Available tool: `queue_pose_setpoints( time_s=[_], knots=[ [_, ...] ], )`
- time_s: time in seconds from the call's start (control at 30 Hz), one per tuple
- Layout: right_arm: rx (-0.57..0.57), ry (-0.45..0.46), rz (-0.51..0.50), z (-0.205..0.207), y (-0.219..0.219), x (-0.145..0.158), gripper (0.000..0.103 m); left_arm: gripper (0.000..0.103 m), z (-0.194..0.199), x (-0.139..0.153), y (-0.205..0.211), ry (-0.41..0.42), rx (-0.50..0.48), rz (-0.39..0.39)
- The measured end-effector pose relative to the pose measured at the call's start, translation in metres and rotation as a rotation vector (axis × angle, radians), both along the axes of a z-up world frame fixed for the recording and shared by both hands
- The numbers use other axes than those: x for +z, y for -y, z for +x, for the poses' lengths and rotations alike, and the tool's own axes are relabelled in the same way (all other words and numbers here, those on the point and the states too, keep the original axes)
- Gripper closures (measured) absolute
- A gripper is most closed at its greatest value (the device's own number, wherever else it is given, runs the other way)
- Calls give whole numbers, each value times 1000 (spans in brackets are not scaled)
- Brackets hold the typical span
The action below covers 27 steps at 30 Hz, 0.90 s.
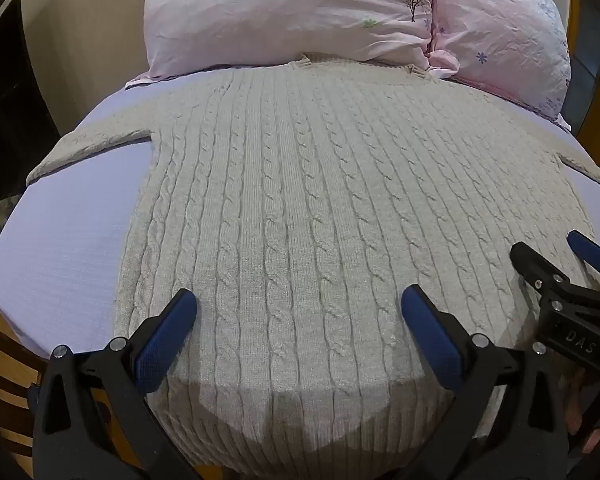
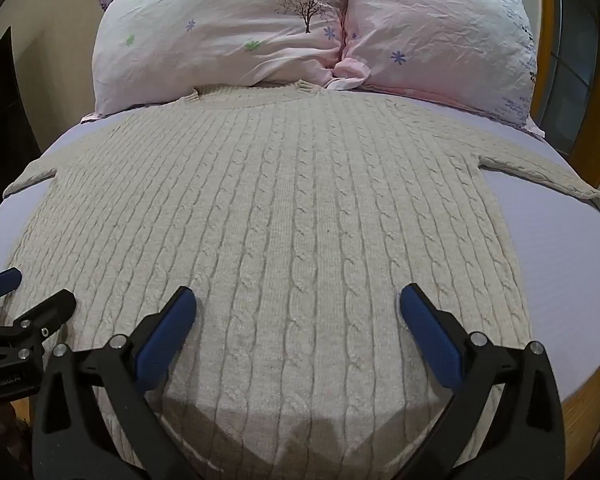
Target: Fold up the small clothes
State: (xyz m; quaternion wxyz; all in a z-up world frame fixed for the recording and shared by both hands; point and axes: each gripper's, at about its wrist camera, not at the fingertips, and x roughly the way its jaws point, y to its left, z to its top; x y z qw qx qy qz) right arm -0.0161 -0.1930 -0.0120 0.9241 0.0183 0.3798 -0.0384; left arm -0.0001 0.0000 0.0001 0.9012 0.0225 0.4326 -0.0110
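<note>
Sweater (image 1: 284,208) of cream cable knit lies spread flat, front or back up I cannot tell, on a bed covered with a pale lilac sheet (image 1: 64,248). Its neck end touches two pink flowered pillows (image 1: 284,12) at the head of the bed, its sleeves (image 1: 92,144) reach out to either side, and its hem hangs toward the near edge of the bed.

Left gripper (image 1: 299,306) hovers over the lower part of the sweater, toward its left side, with its blue-padded fingers (image 1: 168,340) spread wide apart and nothing between them. Whether the pads touch the knit cannot be told.

Right gripper (image 2: 298,306) sits just beside it over the lower right part of the sweater, likewise spread wide and holding nothing. In the left wrist view it shows at the right edge (image 1: 560,268), close above the knit.

Wooden bed frame (image 2: 580,408) shows below the sheet at the near corner.
</note>
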Motion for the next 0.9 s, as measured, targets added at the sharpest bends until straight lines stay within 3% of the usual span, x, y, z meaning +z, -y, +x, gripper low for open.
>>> queue_pose_setpoints(
  time_s=[0.9],
  knots=[
    [1,-5,0,1,2,2,2,1,0,0,0,0,0,0]
  ],
)
